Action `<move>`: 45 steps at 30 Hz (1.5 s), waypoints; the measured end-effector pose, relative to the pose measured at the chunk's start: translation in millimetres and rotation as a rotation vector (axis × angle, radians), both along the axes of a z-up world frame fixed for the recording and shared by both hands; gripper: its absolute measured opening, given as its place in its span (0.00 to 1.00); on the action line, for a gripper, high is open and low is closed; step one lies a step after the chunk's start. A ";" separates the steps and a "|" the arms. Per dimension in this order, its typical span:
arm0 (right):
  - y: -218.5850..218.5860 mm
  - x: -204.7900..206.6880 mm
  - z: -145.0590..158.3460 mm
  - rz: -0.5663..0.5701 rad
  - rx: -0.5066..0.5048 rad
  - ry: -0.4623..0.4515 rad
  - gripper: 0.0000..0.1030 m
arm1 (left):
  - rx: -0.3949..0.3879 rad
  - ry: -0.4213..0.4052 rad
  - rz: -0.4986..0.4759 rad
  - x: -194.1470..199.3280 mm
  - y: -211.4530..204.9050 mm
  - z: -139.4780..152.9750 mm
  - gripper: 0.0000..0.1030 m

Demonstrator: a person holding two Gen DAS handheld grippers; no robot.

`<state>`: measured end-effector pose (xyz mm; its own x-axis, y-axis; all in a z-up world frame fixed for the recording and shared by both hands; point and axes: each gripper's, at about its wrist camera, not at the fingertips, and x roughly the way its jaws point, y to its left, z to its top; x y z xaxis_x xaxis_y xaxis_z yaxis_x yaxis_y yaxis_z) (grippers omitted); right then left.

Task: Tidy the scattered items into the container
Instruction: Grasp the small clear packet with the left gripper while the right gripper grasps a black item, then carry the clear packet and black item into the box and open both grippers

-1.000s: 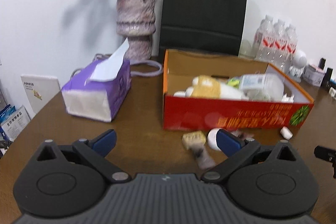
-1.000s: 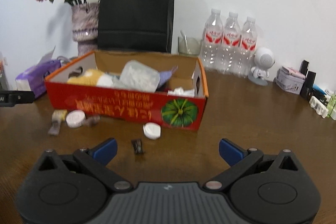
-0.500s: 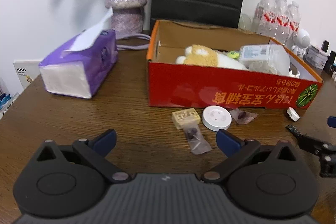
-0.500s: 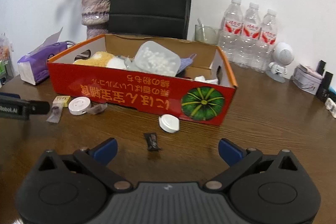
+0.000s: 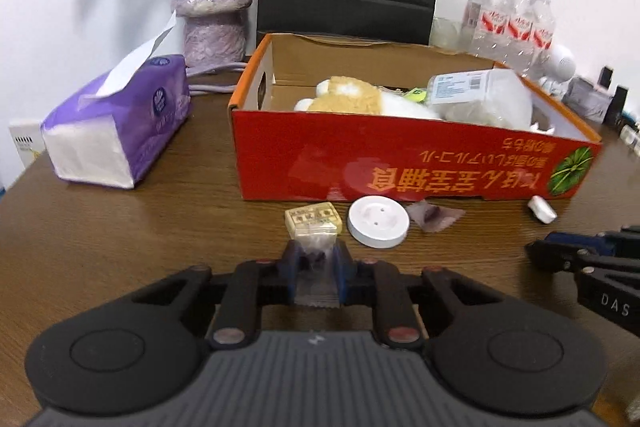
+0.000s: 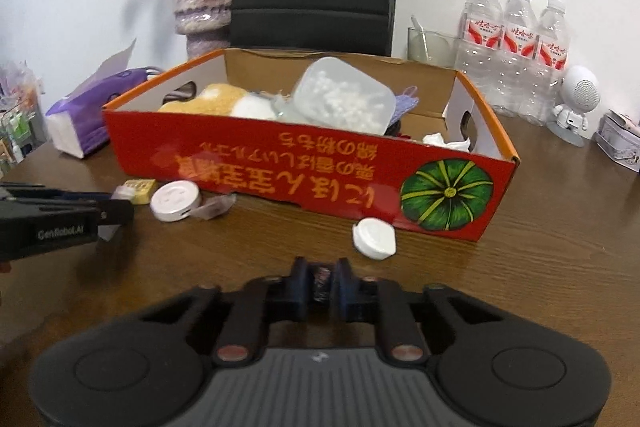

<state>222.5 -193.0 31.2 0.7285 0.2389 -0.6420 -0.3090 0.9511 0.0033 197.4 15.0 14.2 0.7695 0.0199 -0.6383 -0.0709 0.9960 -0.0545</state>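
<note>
Wooden worktop (image 5: 120, 227), red box (image 5: 400, 163) just beyond both tools. Left tool (image 5: 316, 265) closing on clear sachet (image 5: 314, 247); right tool (image 6: 321, 281) closing on dark wrapper (image 6: 321, 277). We judged firm pinches necessary before lifting over the box wall.

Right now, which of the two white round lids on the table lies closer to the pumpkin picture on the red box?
The smaller white lid, just below the pumpkin picture. The bigger white lid lies toward the box's other end, beside the yellow packet.
</note>
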 end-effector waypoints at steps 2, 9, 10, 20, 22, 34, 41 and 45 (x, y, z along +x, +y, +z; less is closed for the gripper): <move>-2.3 -4.6 1.3 -0.004 0.021 -0.005 0.11 | -0.019 -0.005 0.005 -2.1 3.5 0.6 0.18; -5.0 -13.4 8.6 -0.021 0.057 -0.046 0.11 | -0.060 -0.026 0.006 -7.6 8.7 4.0 0.18; -3.9 -14.4 8.8 -0.019 0.056 -0.048 0.11 | -0.060 -0.029 0.003 -8.4 8.2 4.6 0.18; -4.9 -25.9 21.6 -0.018 0.076 -0.099 0.11 | -0.072 -0.128 -0.023 -25.4 6.4 27.6 0.18; -6.0 -29.3 32.0 -0.020 0.077 -0.144 0.11 | -0.055 -0.170 -0.030 -27.8 3.7 39.1 0.18; -24.4 14.0 94.4 -0.121 0.166 -0.317 0.11 | -0.144 -0.332 -0.004 17.1 -0.9 97.9 0.18; -28.5 63.5 100.8 -0.159 0.233 -0.321 0.11 | -0.184 -0.309 0.007 70.9 -4.1 93.6 0.18; -21.6 90.0 97.5 -0.150 0.237 -0.303 0.11 | -0.168 -0.275 -0.005 96.8 -8.2 84.3 0.18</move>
